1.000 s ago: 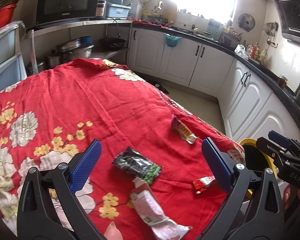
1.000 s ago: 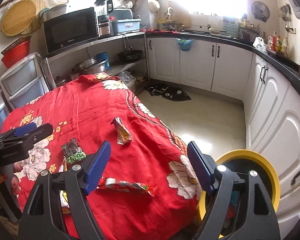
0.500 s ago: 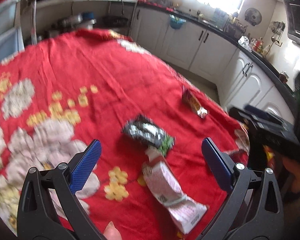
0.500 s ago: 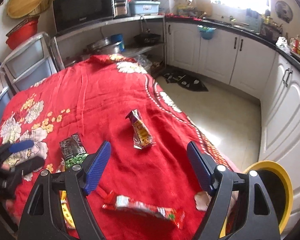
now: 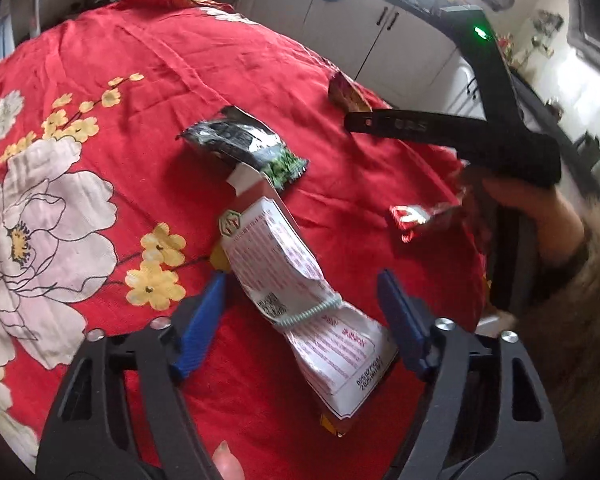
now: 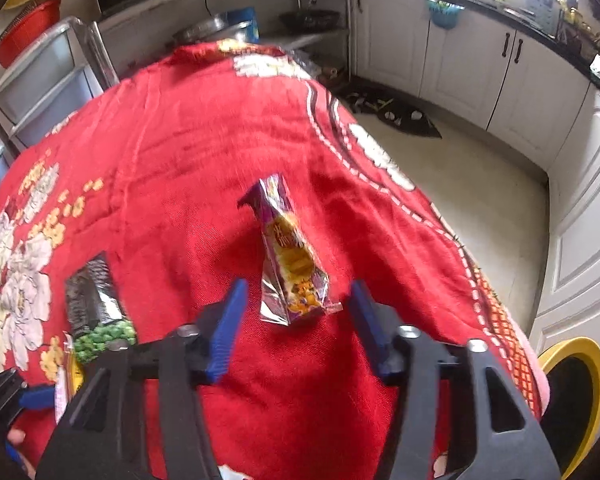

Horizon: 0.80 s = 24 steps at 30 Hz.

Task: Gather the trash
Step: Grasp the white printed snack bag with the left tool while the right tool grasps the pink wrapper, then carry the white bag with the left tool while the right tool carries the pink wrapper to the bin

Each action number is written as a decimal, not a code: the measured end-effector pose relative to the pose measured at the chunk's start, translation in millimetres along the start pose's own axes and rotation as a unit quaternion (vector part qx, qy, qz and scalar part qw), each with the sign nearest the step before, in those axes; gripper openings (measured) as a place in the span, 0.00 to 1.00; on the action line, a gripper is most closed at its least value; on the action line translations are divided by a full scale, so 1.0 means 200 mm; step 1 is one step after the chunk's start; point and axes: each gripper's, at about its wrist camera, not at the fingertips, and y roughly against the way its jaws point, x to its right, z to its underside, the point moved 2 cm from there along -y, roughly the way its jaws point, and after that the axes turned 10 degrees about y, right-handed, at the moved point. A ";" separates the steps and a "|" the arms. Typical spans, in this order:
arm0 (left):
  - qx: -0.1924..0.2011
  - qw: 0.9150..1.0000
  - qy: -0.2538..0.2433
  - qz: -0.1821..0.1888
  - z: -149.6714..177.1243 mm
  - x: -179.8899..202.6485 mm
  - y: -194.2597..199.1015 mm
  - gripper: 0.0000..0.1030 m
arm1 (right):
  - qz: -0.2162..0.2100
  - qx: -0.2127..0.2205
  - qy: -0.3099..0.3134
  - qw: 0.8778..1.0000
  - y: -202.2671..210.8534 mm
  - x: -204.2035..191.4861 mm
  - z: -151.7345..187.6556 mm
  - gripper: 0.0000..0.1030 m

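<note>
My left gripper (image 5: 300, 320) straddled the crumpled white-and-red printed snack packet (image 5: 300, 288) on the red floral cloth (image 5: 140, 80); its jaws were closing, blue pads on both flanks, not yet pressing. The packet's long axis ran away from me, tilted toward the far left. My right gripper (image 6: 298, 320) likewise was closing around the near end of the purple-and-yellow foil snack wrapper (image 6: 290, 256), lengthwise ahead of it, untouched. Each hand had its own piece directly in front.

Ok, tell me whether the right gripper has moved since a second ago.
Yes. The right gripper has come down and in over the red tablecloth; its jaws, closing, now flank the purple-and-yellow snack wrapper, which earlier lay well ahead of them.
</note>
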 end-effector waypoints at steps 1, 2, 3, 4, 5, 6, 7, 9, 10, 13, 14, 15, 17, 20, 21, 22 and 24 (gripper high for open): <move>0.002 1.000 -0.008 -0.004 0.01 0.01 0.00 0.58 | -0.004 0.000 -0.002 1.000 0.00 0.00 0.00 0.34; 0.003 1.000 -0.014 -0.006 0.02 0.02 0.00 0.57 | -0.005 0.004 -0.006 1.000 0.00 0.01 0.01 0.32; 0.003 1.000 -0.017 -0.006 0.03 0.03 0.00 0.54 | -0.006 0.006 -0.009 1.000 0.01 0.01 0.02 0.26; 0.001 1.000 -0.021 -0.004 0.03 0.04 0.00 0.51 | -0.007 0.009 -0.014 1.000 0.02 0.02 0.03 0.23; 0.001 1.000 -0.023 -0.004 0.04 0.04 0.01 0.49 | -0.009 0.011 -0.018 1.000 0.03 0.02 0.04 0.21; -0.001 1.000 -0.024 0.001 0.04 0.05 0.01 0.43 | -0.011 0.014 -0.022 1.000 0.04 0.03 0.04 0.18; -0.003 1.000 -0.026 0.005 0.05 0.05 0.02 0.38 | -0.013 0.019 -0.025 0.999 0.06 0.03 0.06 0.18; -0.005 0.999 -0.033 0.010 0.07 0.07 0.03 0.31 | -0.015 0.029 -0.030 0.999 0.11 0.05 0.08 0.17; -0.005 0.999 -0.038 0.010 0.07 0.09 0.03 0.31 | -0.017 0.033 -0.033 0.999 0.13 0.06 0.08 0.17; -0.008 0.999 -0.042 0.017 0.09 0.11 0.05 0.31 | -0.018 0.049 -0.043 0.998 0.22 0.09 0.12 0.17; -0.008 0.999 -0.043 0.020 0.09 0.13 0.05 0.30 | -0.018 0.056 -0.047 0.997 0.26 0.11 0.14 0.17; -0.006 0.999 -0.045 0.023 0.09 0.14 0.07 0.30 | -0.019 0.064 -0.053 0.996 0.30 0.13 0.17 0.17; 0.000 0.998 -0.051 0.028 0.09 0.18 0.08 0.30 | -0.015 0.074 -0.061 0.995 0.37 0.16 0.20 0.17; 0.011 0.997 -0.068 0.035 0.07 0.26 0.11 0.30 | -0.009 0.091 -0.079 0.993 0.48 0.22 0.27 0.17; 0.015 0.996 -0.074 0.038 0.06 0.30 0.12 0.30 | -0.005 0.097 -0.084 0.992 0.52 0.24 0.29 0.17; 0.017 0.996 -0.081 0.042 0.05 0.34 0.12 0.30 | 0.001 0.103 -0.091 0.991 0.56 0.27 0.32 0.17; 0.021 0.994 -0.093 0.049 0.01 0.39 0.10 0.30 | 0.012 0.110 -0.103 0.989 0.63 0.32 0.38 0.17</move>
